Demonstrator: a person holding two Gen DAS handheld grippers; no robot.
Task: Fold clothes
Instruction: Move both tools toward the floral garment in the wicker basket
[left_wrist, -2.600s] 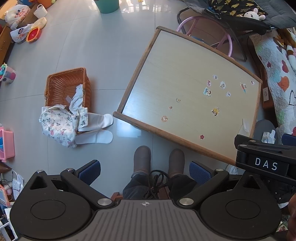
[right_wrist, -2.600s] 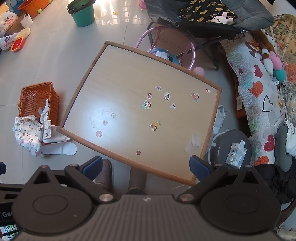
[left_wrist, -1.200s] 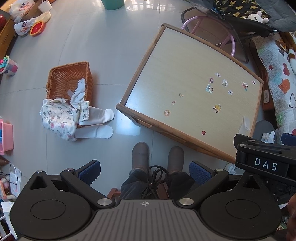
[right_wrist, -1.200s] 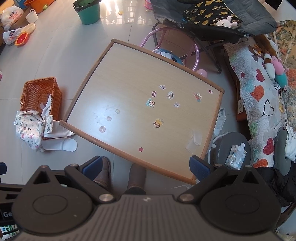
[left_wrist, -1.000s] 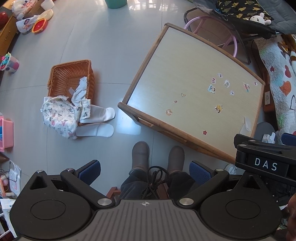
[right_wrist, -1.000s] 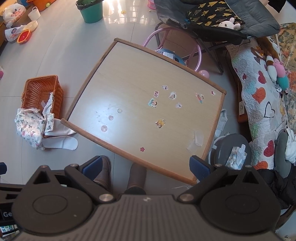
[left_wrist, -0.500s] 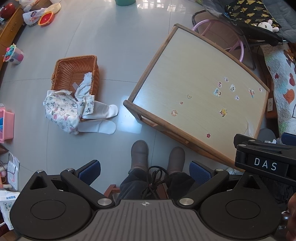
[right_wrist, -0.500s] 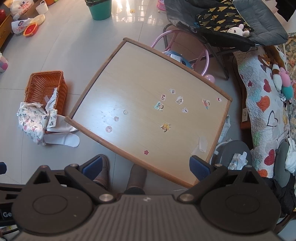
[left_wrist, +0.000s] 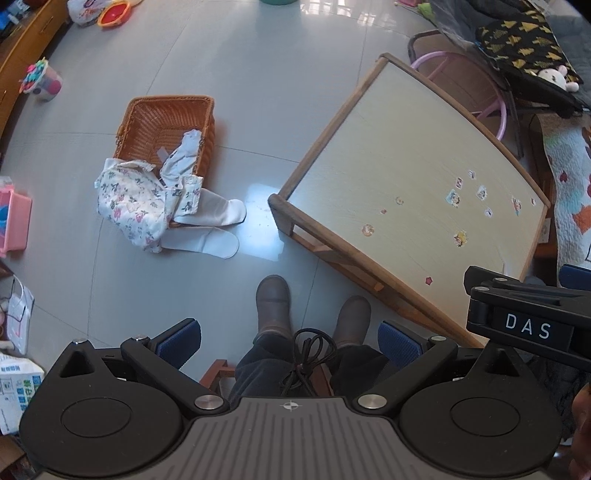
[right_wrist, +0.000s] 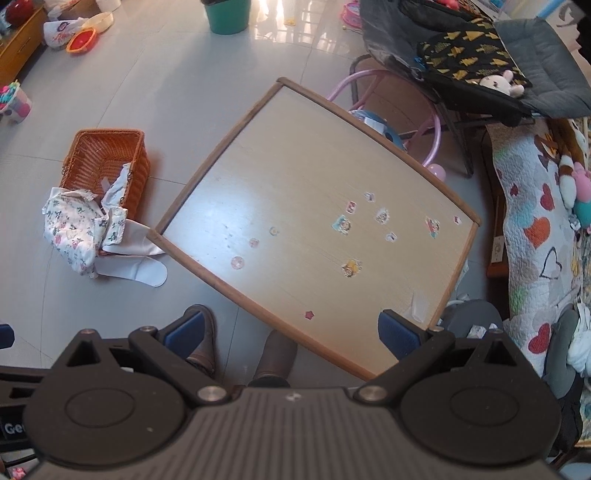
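Grey tiled floor (left_wrist: 258, 92); crumpled floral garment (left_wrist: 133, 201) spills from wicker basket (left_wrist: 147, 122).

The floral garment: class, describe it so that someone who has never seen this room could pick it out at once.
Start at the wooden table and look to the orange wicker basket on the grey floor beside it. The floral garment spills over the basket's near rim onto the tiles. Unlike the plain white footed piece lying by it, it is covered in small flowers.

One wicker basket (left_wrist: 168, 125) sits on the floor (left_wrist: 258, 92) with one floral garment (left_wrist: 129, 203) and two white footed legs (left_wrist: 207, 230) spilling out; one table (left_wrist: 388, 155); two boots (left_wrist: 273, 302).
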